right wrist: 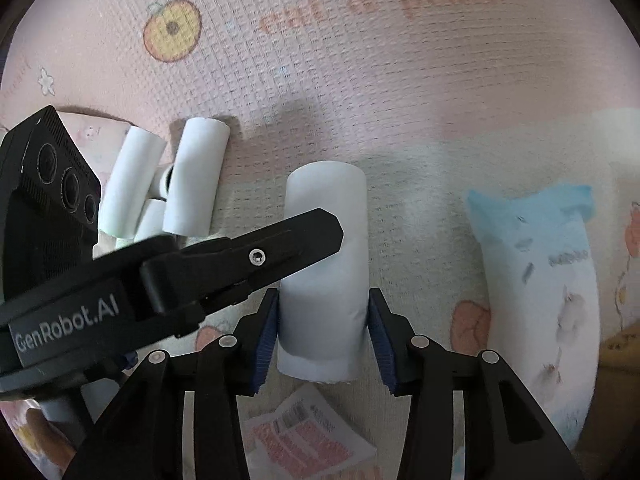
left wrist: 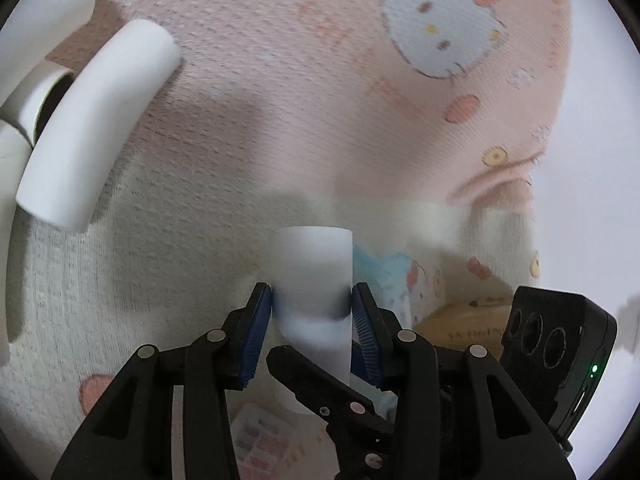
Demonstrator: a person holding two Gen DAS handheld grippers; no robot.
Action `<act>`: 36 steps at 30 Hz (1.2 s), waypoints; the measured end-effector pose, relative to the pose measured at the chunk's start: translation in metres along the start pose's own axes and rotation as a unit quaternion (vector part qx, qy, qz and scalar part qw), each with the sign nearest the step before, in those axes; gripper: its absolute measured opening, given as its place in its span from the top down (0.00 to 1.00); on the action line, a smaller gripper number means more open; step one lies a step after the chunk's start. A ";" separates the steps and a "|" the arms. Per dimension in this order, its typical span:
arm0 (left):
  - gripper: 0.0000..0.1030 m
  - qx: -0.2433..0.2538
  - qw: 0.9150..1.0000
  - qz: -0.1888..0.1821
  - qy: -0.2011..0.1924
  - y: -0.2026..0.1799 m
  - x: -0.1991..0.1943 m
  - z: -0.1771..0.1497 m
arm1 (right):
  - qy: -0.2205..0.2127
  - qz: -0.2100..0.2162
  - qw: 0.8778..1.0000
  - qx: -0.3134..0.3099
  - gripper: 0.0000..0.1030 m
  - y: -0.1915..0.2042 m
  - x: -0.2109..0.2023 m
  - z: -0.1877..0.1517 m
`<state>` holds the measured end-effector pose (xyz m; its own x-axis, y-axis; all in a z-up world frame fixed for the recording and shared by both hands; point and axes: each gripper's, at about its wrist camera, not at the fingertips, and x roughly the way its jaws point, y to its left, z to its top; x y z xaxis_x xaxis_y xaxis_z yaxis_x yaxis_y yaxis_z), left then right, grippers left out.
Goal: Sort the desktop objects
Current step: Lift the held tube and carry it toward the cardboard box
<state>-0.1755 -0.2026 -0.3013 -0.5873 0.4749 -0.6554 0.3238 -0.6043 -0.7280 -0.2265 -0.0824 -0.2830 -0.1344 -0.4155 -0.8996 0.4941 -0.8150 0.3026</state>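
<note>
I have both grippers on one white paper roll (right wrist: 326, 264), held above the pink cartoon-print mat (right wrist: 400, 100). My left gripper (left wrist: 312, 312) is clamped on it, blue pads (left wrist: 260, 320) touching both sides. My right gripper (right wrist: 323, 332) grasps its near end. Far left, a pile of white rolls (right wrist: 160, 184) lies on the mat; a tissue pack (right wrist: 540, 280) lies right.

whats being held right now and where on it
One white paper roll, held by both grippers at once. The right gripper pinches its near end across the sides; the left gripper clamps the same roll around its middle, from the roll's other side.
</note>
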 end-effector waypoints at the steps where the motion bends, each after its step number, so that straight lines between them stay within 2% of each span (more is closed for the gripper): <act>1: 0.56 0.002 1.000 -0.005 -0.001 -0.001 -0.004 -0.004 | -0.001 -0.001 1.000 -0.002 0.60 0.001 -0.005 -0.004; 6: 0.56 -0.002 1.000 -0.012 -0.027 -0.003 -0.030 -0.027 | -0.024 -0.001 0.999 -0.021 0.60 0.023 -0.023 -0.027; 10: 0.55 0.029 0.999 -0.019 -0.029 -0.009 -0.043 -0.036 | -0.049 -0.039 0.998 -0.022 0.60 0.048 -0.034 -0.038; 11: 0.55 0.033 0.999 -0.022 -0.035 -0.010 -0.048 -0.040 | -0.053 -0.038 0.998 -0.017 0.60 0.046 -0.046 -0.049; 12: 0.55 0.034 0.998 -0.024 -0.043 -0.010 -0.053 -0.046 | -0.054 -0.030 0.998 -0.010 0.60 0.036 -0.050 -0.045; 14: 0.55 0.030 0.998 -0.030 -0.049 -0.007 -0.060 -0.058 | -0.050 -0.004 0.999 -0.003 0.60 0.044 -0.047 -0.049; 16: 0.55 0.029 0.998 -0.034 -0.037 -0.007 -0.059 -0.067 | -0.040 0.014 0.999 -0.009 0.60 0.036 -0.054 -0.060; 18: 0.55 0.036 0.998 -0.041 -0.026 -0.012 -0.059 -0.075 | -0.031 0.017 0.999 -0.012 0.61 0.031 -0.060 -0.067; 21: 0.55 0.063 0.997 -0.048 -0.023 -0.029 -0.062 -0.091 | -0.044 0.001 0.999 -0.024 0.61 0.028 -0.073 -0.084; 26: 0.56 0.101 0.993 -0.050 -0.034 -0.072 -0.067 -0.110 | -0.093 0.001 0.996 0.006 0.61 0.012 -0.113 -0.110; 30: 0.57 0.105 0.991 -0.067 -0.053 -0.107 -0.084 -0.123 | -0.145 0.002 0.989 0.009 0.61 0.008 -0.149 -0.124; 33: 0.58 0.109 0.989 -0.088 -0.039 -0.124 -0.094 -0.131 | -0.177 0.008 0.984 0.006 0.60 0.006 -0.176 -0.136; 36: 0.57 0.100 0.989 -0.108 -0.011 -0.140 -0.096 -0.137 | -0.211 0.036 0.976 0.026 0.60 -0.002 -0.203 -0.157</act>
<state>-0.0624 -0.0764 -0.1641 -0.6432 0.5937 -0.4836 0.0375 -0.6063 -0.7943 -0.0652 0.0671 -0.1501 -0.4488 -0.5926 -0.6689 0.4725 -0.7927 0.3852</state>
